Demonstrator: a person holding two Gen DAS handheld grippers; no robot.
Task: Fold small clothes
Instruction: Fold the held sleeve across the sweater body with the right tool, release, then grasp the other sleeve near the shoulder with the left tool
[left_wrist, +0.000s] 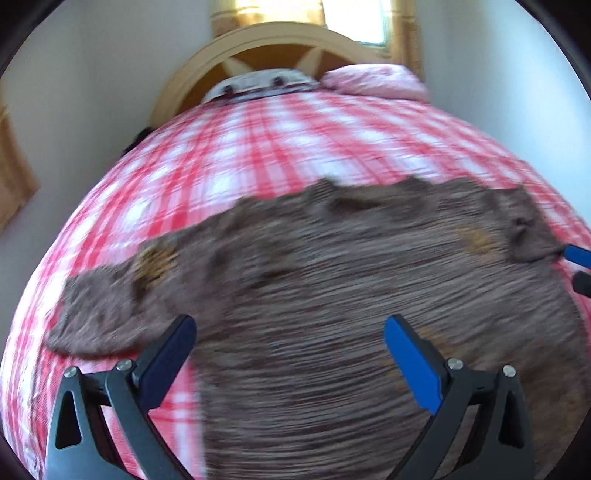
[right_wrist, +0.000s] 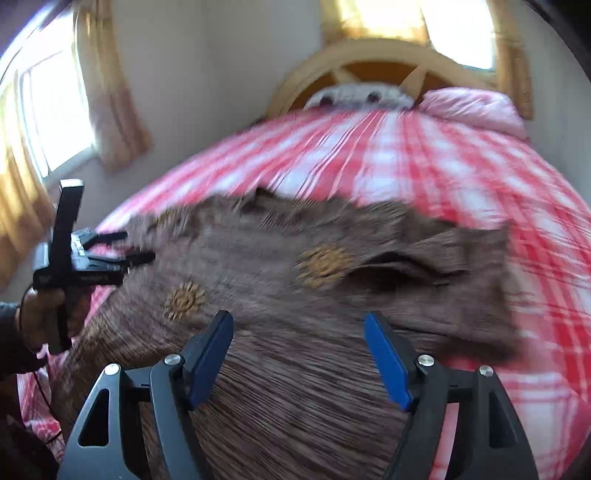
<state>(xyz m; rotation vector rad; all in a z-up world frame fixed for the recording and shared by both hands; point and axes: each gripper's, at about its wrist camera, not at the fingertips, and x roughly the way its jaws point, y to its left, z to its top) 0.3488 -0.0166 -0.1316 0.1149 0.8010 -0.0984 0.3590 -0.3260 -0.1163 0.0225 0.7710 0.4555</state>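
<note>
I see the brown garment (right_wrist: 280, 295) spread flat on the checked bed (right_wrist: 461, 162), long axis seemingly left to right through blur; left gripper (left_wrist: 290, 354) and right gripper (right_wrist: 299, 354) both spread, empty.

motion blur smears the brown garment (left_wrist: 332, 277) and checked bedspread (left_wrist: 258, 147) in both views.

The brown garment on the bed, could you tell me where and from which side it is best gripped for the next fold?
Probably the brown garment is best gripped at its right sleeve, from the right: it already lies folded inward, its edge lifted slightly.
</note>
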